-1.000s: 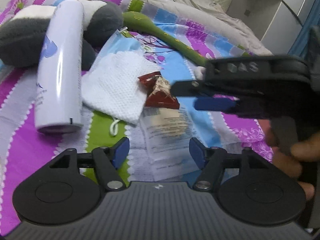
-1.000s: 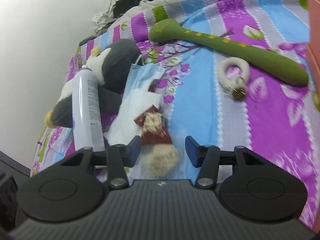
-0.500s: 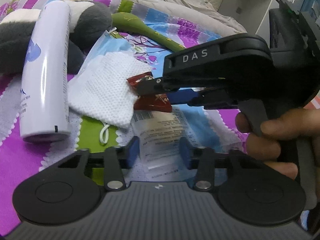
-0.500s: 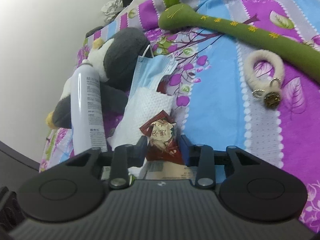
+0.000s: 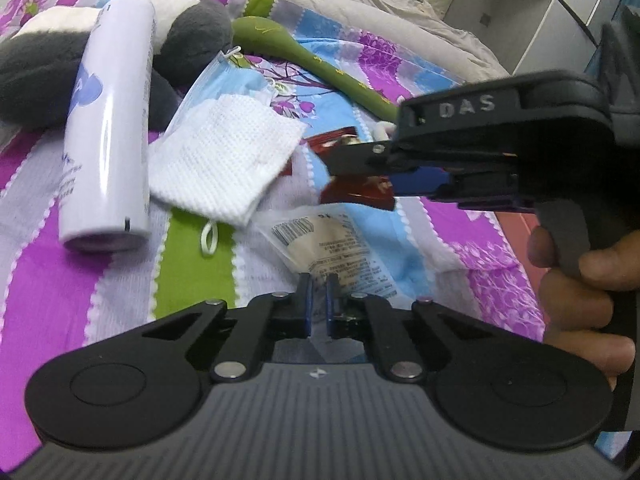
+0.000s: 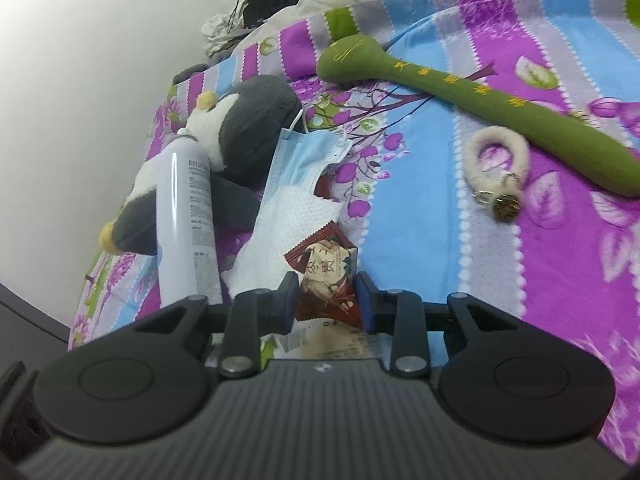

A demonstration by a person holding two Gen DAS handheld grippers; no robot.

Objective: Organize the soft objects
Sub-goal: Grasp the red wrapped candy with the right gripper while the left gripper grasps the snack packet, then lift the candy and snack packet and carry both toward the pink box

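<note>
A snack packet with a red top and clear printed lower part [image 5: 332, 240] lies on the striped bedspread. My left gripper [image 5: 319, 304] is shut on its clear bottom edge. My right gripper [image 6: 327, 300] is shut on the packet's red top [image 6: 326, 276]; in the left wrist view it comes in from the right [image 5: 460, 148]. A white mesh cloth [image 5: 224, 160] lies over a blue face mask [image 6: 304, 160], left of the packet. A grey and white plush penguin [image 6: 244, 136] and a long green plush snake [image 6: 460, 92] lie further back.
A white spray can [image 5: 108, 128] lies against the penguin. A cream fuzzy ring with a metal charm [image 6: 500, 164] lies beside the snake. Dark clothes and a grey blanket [image 5: 380, 12] lie at the bed's far end. White furniture [image 5: 532, 20] stands at the far right.
Both grippers closed from open. The left shut on the packet's clear bottom edge; the right moved in and shut on its red top. The packet has shifted slightly right.
</note>
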